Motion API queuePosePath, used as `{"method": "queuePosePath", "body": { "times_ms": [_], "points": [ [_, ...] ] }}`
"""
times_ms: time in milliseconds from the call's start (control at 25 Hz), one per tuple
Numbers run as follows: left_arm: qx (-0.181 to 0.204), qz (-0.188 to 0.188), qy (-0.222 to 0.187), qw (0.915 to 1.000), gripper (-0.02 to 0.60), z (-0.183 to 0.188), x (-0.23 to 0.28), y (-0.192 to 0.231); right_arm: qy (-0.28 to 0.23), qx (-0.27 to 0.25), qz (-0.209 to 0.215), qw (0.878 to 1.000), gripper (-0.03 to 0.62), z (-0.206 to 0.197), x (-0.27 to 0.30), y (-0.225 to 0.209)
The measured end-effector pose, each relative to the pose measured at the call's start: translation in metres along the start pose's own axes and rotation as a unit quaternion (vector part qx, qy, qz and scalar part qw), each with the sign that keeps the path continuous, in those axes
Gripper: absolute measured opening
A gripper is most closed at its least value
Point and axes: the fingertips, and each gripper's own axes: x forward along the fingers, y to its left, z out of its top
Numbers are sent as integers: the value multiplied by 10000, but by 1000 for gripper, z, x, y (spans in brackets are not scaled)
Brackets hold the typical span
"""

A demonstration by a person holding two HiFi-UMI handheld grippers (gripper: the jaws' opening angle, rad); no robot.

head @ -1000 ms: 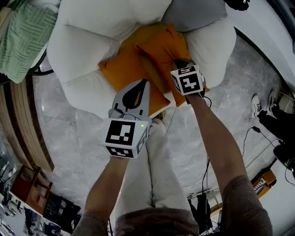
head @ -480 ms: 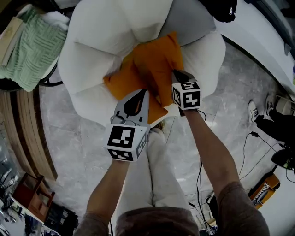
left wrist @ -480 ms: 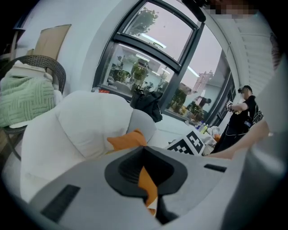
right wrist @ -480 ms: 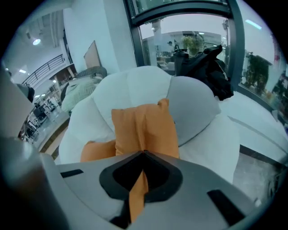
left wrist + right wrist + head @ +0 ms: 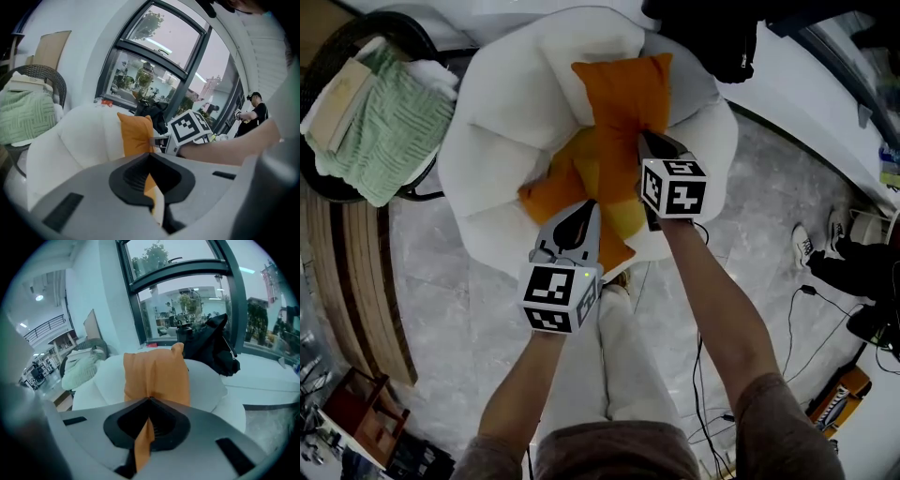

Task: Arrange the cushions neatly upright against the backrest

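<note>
Right gripper jaws pinched the upper cushion, left gripper jaws the lower cushion; we needed the upper one set square at 12 o'clock.

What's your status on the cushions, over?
Right tool shut on upper cushion, upright before backrest. Left tool shut on lower cushion. Black bag behind backrest.

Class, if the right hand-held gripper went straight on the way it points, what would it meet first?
The upright orange cushion: the right hand-held gripper is shut on its edge. Beyond that, probably the white chair's backrest, though depth is unclear.
</note>
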Motion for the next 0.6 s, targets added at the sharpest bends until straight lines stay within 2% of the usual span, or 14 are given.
{"method": "queuePosePath", "body": {
  "times_ms": [280, 600],
  "points": [
    [-72, 17, -13, 10000, 5, 7, -2, 15, -377, -246, 58, 9990, 23, 52, 24, 12],
    [-313, 190, 154, 9992, 5, -30, -2, 50, -534, -108, 15, 9985, 23, 52, 69, 12]
  ]
}}
